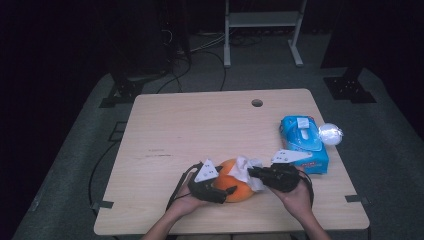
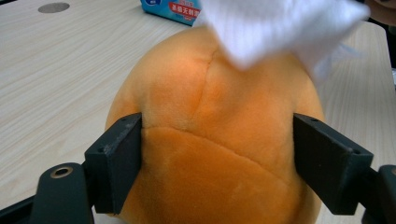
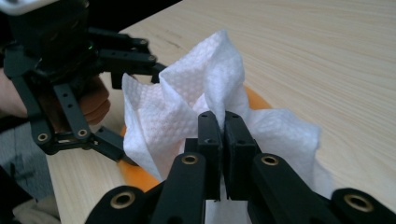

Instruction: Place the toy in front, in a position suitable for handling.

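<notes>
So the wooden table (image 1: 175,130) is taking up most of the scene, with a person's hands coming in at the near edge. Over on the right side a blue pack of wet wipes (image 1: 303,142) is lying flat, and a crumpled clear wrapper (image 1: 330,133) is sitting just beside it at the table's edge.

Near the front edge, an orange plush ball (image 1: 234,182) is resting on the table. The left gripper (image 1: 220,190) is bracing it, with its jaws standing on either side of the plush; in the left gripper view the pads are pressing into the fabric (image 2: 215,154) on both flanks, so it's gripping the ball.

The right gripper (image 1: 256,173) is pinching a white wipe (image 3: 187,116), jaws shut tight on a fold of it, and the wipe is draping over the top of the ball.

My read: the wipe is already out of the pack and on the toy, so the wiping is looking like it's underway. How much of the surface is done, I can't tell. Presumably the sides and underside are still waiting, which likely means turning the ball.
</notes>
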Demonstrator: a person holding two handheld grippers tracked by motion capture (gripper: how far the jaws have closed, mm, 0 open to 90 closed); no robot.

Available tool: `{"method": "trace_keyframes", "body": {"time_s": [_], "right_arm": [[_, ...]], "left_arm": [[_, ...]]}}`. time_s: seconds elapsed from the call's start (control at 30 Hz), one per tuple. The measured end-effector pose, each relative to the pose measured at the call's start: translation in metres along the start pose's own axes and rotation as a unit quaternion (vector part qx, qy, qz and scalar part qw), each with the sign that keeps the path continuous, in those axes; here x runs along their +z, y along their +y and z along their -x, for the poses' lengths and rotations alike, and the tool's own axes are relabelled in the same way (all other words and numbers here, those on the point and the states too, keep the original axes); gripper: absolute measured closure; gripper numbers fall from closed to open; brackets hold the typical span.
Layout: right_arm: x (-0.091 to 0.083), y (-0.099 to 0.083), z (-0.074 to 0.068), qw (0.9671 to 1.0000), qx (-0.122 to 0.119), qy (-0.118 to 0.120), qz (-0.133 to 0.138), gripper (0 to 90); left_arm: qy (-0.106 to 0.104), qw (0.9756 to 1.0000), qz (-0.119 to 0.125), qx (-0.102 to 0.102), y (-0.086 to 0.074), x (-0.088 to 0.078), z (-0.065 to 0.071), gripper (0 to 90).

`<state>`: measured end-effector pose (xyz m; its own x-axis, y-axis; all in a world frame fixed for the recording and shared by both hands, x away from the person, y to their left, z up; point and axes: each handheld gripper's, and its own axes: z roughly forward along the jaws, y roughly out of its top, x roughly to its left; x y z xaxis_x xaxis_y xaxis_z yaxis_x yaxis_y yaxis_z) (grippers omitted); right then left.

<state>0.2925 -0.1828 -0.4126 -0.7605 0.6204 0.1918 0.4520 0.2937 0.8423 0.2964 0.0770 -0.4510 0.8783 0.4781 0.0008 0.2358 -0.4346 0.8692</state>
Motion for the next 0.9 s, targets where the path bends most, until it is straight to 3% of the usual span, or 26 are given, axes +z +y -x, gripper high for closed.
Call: {"method": "trace_keyframes", "body": {"time_s": [0.13, 0.2, 0.27, 0.37, 0.43, 0.57, 0.77, 0.9], "right_arm": [[0.007, -0.008, 0.012, 0.9997, 0.018, 0.007, -0.014, 86.3], [0.005, -0.01, 0.016, 0.9997, 0.02, -0.003, -0.014, 86.3], [0.002, -0.011, 0.018, 0.9996, 0.022, -0.01, -0.015, 86.2], [0.0, -0.009, 0.018, 0.9995, 0.026, -0.014, -0.012, 86.1], [-0.001, -0.005, 0.009, 0.9995, 0.005, -0.031, -0.005, 86.1], [0.0, 0.003, -0.007, 0.9991, -0.028, -0.031, 0.004, 85.8], [0.003, -0.004, 0.011, 0.9994, 0.003, -0.03, -0.017, 85.1], [-0.002, -0.007, 0.016, 0.999, 0.012, -0.038, -0.021, 85.2]], "left_arm": [[-0.02, 0.9997, 0.002, 0.014, 0.005, -0.005, 0.002, 15.9], [-0.031, 0.9992, 0.006, 0.027, 0.009, -0.012, 0.0, 13.5], [-0.029, 0.9994, 0.009, 0.016, 0.008, -0.016, -0.005, 13.5], [-0.032, 0.9995, -0.007, 0.002, 0.003, -0.011, -0.008, 14.1], [-0.034, 0.9992, -0.016, 0.016, 0.002, -0.007, -0.004, 13.9], [-0.032, 0.9988, -0.018, 0.033, 0.003, -0.005, 0.0, 12.6], [-0.043, 0.9989, -0.014, 0.014, 0.001, -0.007, -0.007, 9.2], [-0.044, 0.9987, -0.016, 0.02, 0.001, -0.005, -0.005, 13.5]]}}
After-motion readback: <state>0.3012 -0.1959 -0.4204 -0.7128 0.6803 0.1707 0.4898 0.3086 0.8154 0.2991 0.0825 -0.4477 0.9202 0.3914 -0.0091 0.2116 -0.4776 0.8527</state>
